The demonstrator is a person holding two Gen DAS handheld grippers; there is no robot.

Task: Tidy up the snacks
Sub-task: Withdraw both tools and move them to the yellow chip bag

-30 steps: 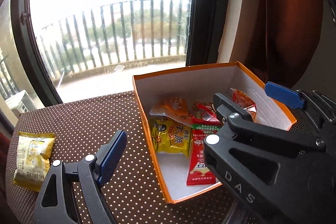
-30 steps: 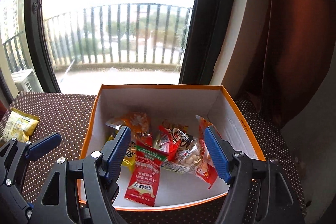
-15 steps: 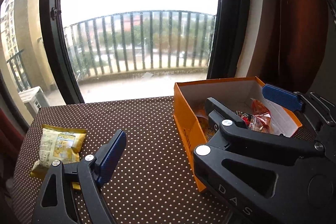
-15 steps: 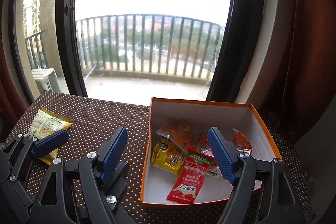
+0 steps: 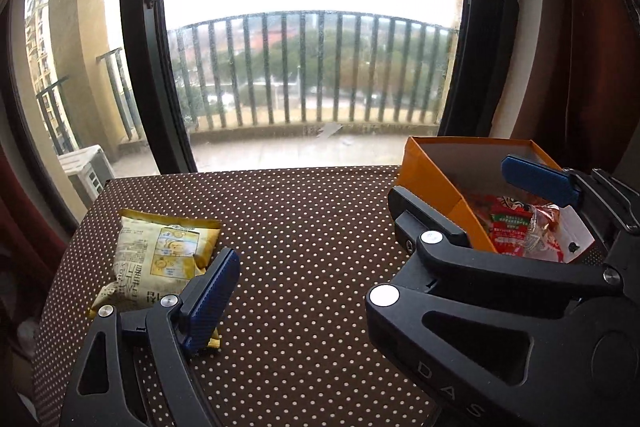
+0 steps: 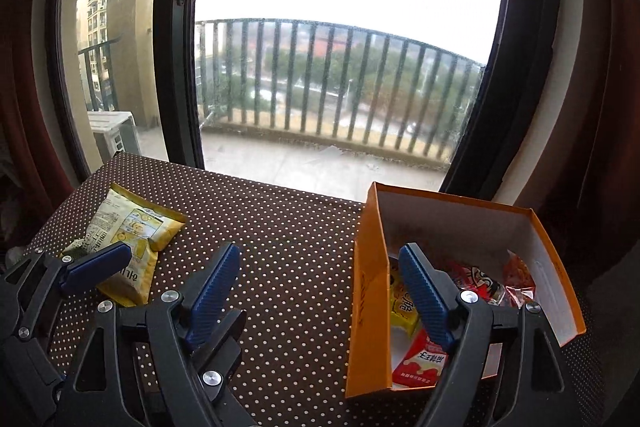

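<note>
Yellow snack packet lies flat, long axis toward window.

place: home | cues: balcony window, curtain, dotted tablecloth

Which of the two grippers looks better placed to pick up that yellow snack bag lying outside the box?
Left. The left hand-held gripper, open, sits right at the yellow snack bag; the right hand-held gripper, jaws opening and empty, straddles the box wall.
</note>
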